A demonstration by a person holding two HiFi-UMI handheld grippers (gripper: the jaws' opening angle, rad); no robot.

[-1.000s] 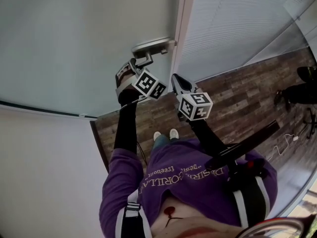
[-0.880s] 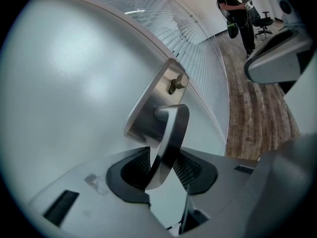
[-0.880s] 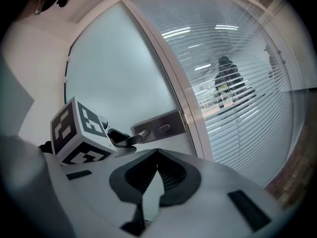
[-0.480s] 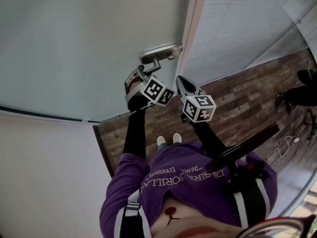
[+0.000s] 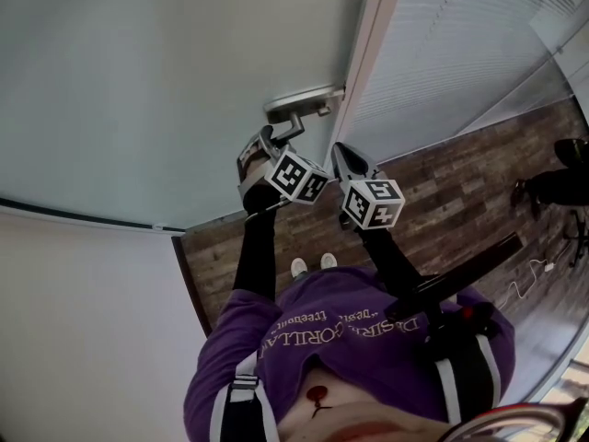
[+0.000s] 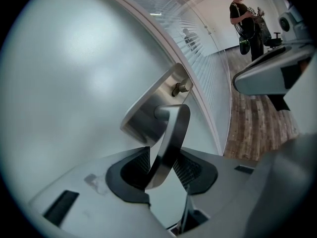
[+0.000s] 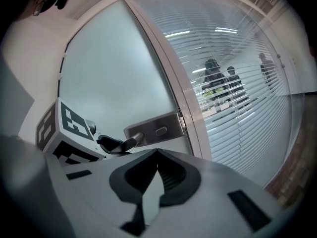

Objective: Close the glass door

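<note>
frosted glass door [image 5: 156, 81], seen from above; its free edge lies close against the white door frame [image 5: 373, 44], beside a glazed partition with blinds [image 5: 460, 44]. whether the latch has caught cannot be told from these views. risk: if the door is driven home fast, the glass leaf could knock hard against the frame or rebound before latching.

steel lock plate [image 5: 304, 98] at the door's edge, carrying the lever handle [image 6: 171, 138]. risk: if the lever is held turned down, the latch would likely stay drawn in and the door would not catch.

left gripper [image 6: 166, 165], jaws clamped on the lever near its free end. risk: the lever is smooth and sits slantwise between the pads, so a sideways pull could make it slide out and leave the door unlatched.

right gripper [image 7: 157, 152], jaws together with nothing between them, hanging just beside the left one and near the door edge. risk: it could be nipped between leaf and frame if it drifts forward.
</note>
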